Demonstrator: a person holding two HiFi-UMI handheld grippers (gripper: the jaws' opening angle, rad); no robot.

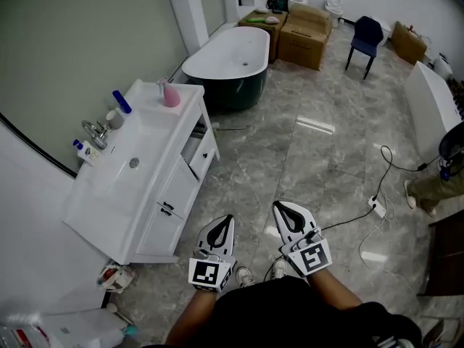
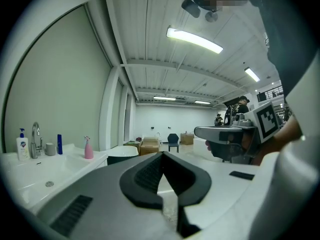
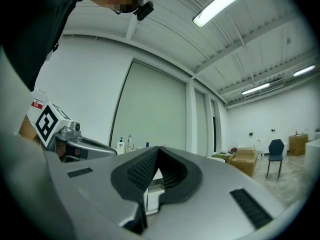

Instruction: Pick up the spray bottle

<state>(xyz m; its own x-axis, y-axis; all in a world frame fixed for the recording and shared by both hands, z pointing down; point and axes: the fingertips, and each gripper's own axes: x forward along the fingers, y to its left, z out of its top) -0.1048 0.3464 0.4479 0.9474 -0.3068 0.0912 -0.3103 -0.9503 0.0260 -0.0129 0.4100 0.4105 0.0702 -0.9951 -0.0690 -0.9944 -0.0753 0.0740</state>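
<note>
A white tub point(image 1: 228, 64) stands far left, by the wall. Nearer, along the left wall, is a white vanity point(image 1: 123, 216) with a sink. Brown boxes point(image 1: 304, 31) sit at the far end, with a blue chair point(image 1: 364, 42) to their right. Both grippers are held near, over the floor and level: the left gripper point(image 1: 230, 217) and the right gripper point(image 1: 276, 204) each have their jaws together, with nothing between them. The pink spray bottle point(image 1: 171, 93) stands upright on the vanity's far corner, well apart from both grippers.
</note>
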